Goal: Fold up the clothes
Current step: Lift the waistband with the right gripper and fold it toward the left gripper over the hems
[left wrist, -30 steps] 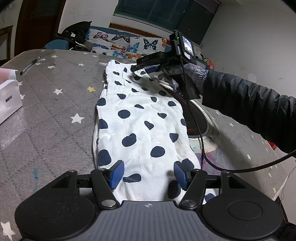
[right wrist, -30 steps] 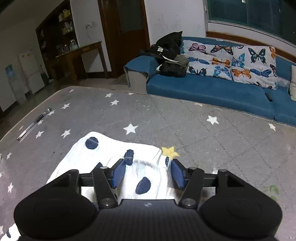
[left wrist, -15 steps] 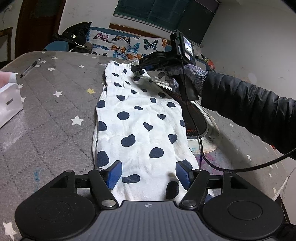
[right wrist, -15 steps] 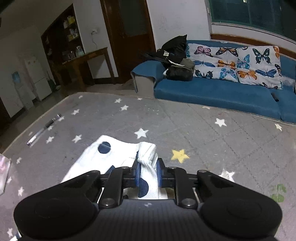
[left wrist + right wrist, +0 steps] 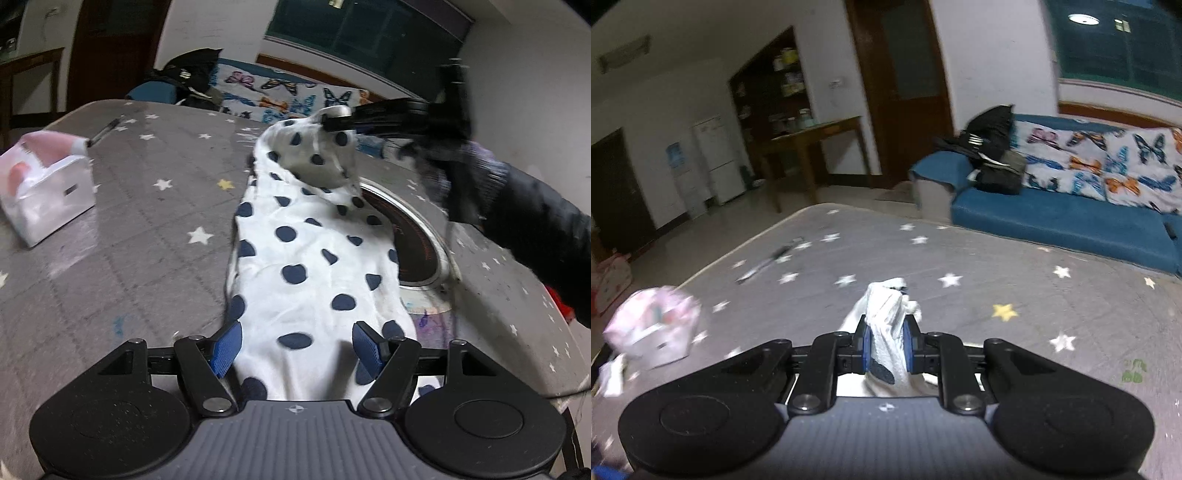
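the near hem of the garment [image 5: 310, 266] is hidden under the body of the left gripper [image 5: 297, 349], so it cannot be told where the cloth ends. the right gripper [image 5: 334, 120] is blurred in the left wrist view, and its fingertips are hard to make out there. in the right wrist view most of the garment [image 5: 886, 317] is covered by the right gripper [image 5: 886, 341]; only a bunched white tuft is seen between the pads. the box [image 5: 48, 188] at the left is smeared by motion in both views, and the pen [image 5: 107, 129] shows only as a streak. part of a round dark plate [image 5: 417, 240] is covered by the cloth's right edge. the sleeve [image 5: 535, 225] is cut off at the frame's right side.

the garment, white with dark dots, lies lengthwise on the grey starred cover [image 5: 129, 240], between the two grippers. its far end is pinched by the right gripper, whose jaws are clenched on the cloth. the left gripper's jaws are released and have just been opening a little further, with the near cloth lying between the pads [image 5: 225, 349], which do not press on it.

compared with a second ago, the right jaws, then apart over the flat far hem, are closed on it. the far end, which lay flat, is lifted off the cover and hangs folded back in a pouch. more of the room is seen by the right wrist camera.
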